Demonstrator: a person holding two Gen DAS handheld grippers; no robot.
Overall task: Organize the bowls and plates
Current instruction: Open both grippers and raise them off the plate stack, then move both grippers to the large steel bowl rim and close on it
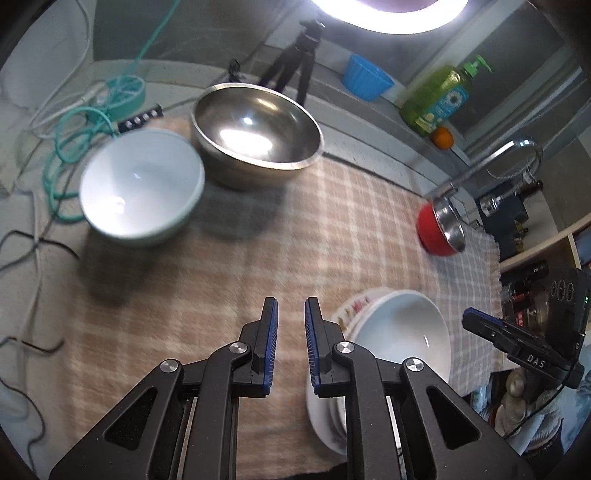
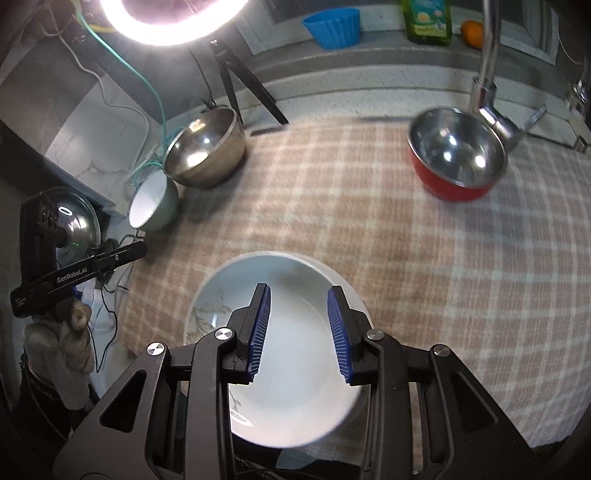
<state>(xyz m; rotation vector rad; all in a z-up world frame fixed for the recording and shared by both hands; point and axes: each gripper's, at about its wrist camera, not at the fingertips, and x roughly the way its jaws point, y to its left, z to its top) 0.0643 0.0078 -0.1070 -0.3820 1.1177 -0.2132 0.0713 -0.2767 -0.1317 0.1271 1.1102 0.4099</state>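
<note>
On the checked cloth (image 1: 221, 277), my left gripper (image 1: 291, 301) hovers shut and empty; it also shows at the left edge of the right wrist view (image 2: 136, 251). A white bowl (image 1: 140, 188) and a large steel bowl (image 1: 255, 129) stand at the far left. A red bowl with a steel inside (image 1: 441, 229) sits at the right. Just right of my left fingers lies a stack of white plates (image 1: 399, 332). My right gripper (image 2: 299, 291) hangs over that stack (image 2: 221, 295), jaws apart, pads touching nothing. The steel bowl (image 2: 205, 147), white bowl (image 2: 151, 203) and red bowl (image 2: 458, 155) lie beyond.
A ring light on a tripod (image 2: 236, 85) stands at the back. On the ledge are a blue tub (image 2: 332, 27), a green soap bottle (image 1: 436, 99) and an orange (image 1: 443, 138). A faucet (image 2: 487, 85) rises behind the red bowl. Cables (image 1: 66, 147) trail at the left.
</note>
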